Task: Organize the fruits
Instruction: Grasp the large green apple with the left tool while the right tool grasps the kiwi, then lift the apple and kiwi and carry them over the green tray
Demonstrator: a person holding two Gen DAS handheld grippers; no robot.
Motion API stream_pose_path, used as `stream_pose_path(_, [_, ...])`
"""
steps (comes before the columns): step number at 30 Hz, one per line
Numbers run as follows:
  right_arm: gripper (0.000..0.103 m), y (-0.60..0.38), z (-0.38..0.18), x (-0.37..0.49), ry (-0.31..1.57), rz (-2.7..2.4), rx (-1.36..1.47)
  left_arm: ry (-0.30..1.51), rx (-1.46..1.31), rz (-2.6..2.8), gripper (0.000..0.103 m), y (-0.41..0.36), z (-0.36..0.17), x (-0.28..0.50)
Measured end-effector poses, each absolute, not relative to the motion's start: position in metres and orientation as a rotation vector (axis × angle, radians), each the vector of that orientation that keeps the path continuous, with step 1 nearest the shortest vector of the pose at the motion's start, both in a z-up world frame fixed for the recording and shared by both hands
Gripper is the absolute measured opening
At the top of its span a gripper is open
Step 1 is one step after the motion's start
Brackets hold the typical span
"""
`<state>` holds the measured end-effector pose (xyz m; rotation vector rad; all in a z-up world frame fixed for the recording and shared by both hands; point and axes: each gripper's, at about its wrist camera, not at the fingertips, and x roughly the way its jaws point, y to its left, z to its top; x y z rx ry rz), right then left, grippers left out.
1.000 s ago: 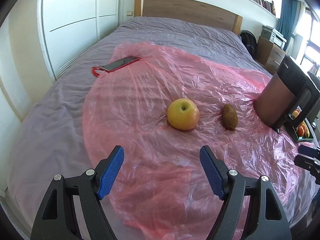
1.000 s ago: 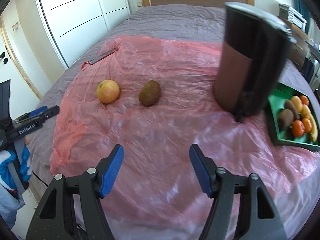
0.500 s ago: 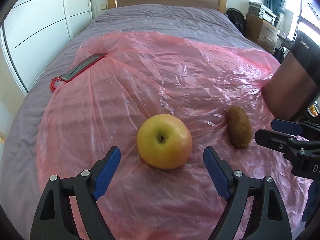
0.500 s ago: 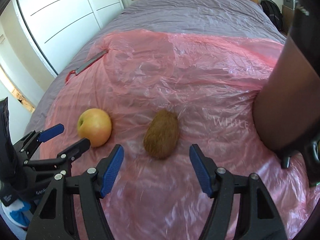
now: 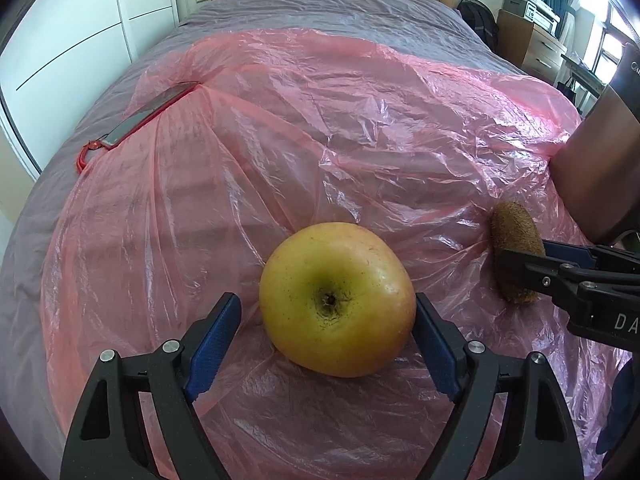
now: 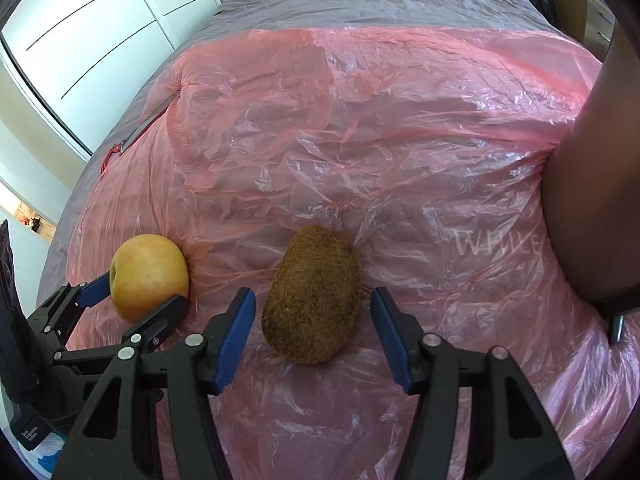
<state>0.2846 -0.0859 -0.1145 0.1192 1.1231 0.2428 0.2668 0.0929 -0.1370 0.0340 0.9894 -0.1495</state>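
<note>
My left tool [image 5: 328, 336] stands released around the apple [image 5: 337, 299]: in the left wrist view the right-hand pad looks to sit right at the skin while the left-hand one shows a clear gap, so nothing is clamped yet. My right tool [image 6: 312, 336] is likewise released with the kiwi [image 6: 314, 294] between its blue pads; its jaws have just been closing in, but a gap remains on both sides. Both fruits lie on the crinkled pink plastic sheet [image 5: 320, 128] spread over the bed [image 5: 328, 8], apple and kiwi near each other, the kiwi just short of the tall brown container [image 6: 596, 184]. To do this pickup well, I judge I should shift the left tool a touch sideways so the apple sits centred, then close on its widest girth, since a round, smooth fruit will likely squirt out of an off-centre pinch. For the kiwi, I would close across its narrow width, gently, as it is probably soft. The sheet is thin and slippery, so I would keep the pads off it to avoid dragging plastic up with the fruit. The two tools sit close together, so I would lift straight up.
</note>
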Motion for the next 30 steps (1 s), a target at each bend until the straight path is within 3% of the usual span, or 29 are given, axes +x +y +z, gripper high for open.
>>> stream_pose_path(8, [0.071,-0.076,-0.123,0.293,1.160,0.242,0.100,1.010,0.022,-0.171,0.076,0.093,-0.144,0.274])
stream_pose_path(10, [0.064,-0.077,-0.126,0.295,1.171,0.240,0.101,1.016,0.027,-0.175,0.074,0.091,-0.146,0.276])
stream_pose_path(14, [0.063,-0.077,-0.128,0.297,1.183,0.248,0.103,1.026,0.031,-0.189,0.067,0.089,-0.147,0.280])
stream_pose_path(30, [0.060,-0.097,-0.119,0.294,1.164,0.322,0.197,0.956,0.032,-0.162,0.066,0.095,-0.133,0.266])
